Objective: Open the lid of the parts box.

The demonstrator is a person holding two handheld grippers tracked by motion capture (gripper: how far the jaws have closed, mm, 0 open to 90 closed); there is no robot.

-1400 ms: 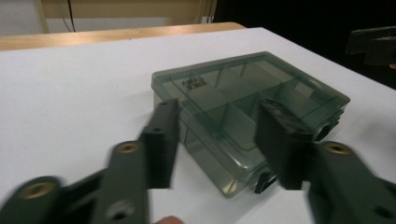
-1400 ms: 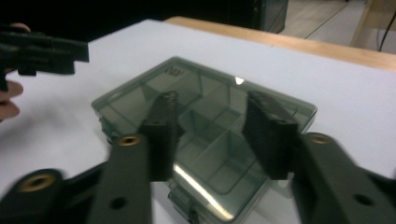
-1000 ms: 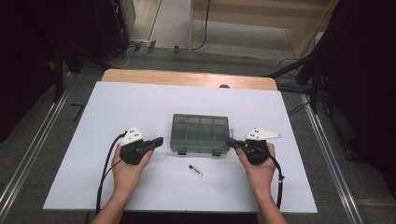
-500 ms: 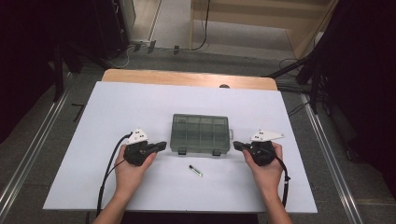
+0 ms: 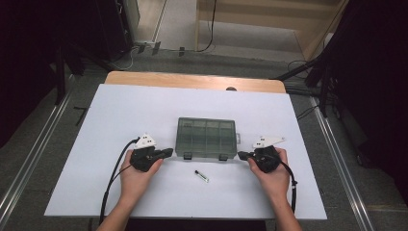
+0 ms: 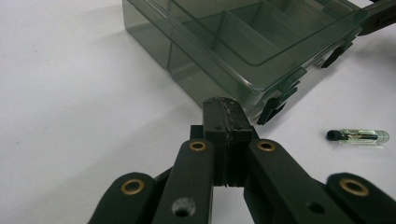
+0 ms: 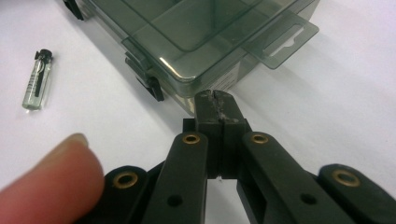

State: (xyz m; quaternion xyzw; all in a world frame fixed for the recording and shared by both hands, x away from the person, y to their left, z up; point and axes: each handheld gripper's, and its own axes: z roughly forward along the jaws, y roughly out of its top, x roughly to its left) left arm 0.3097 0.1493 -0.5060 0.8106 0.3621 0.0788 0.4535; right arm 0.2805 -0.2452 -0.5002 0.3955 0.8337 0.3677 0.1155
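Smoky plastic box (image 5: 207,138) edged by shut tools, left tool (image 5: 166,153), right tool (image 5: 240,155), perhaps touching.

Compartment box (image 5: 207,137): translucent smoky grey-green, dark latches. Vial (image 5: 201,176): clear glass, black cap. Left claw (image 5: 168,152) and right claw (image 5: 242,155): matte black, brass-coloured rivets, pale grey top plates. Tabletop (image 5: 120,115): plain white, light wood far edge.

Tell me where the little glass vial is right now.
In the high view the vial lies on the white table, just in front of the closed compartment box, between the two grippers.
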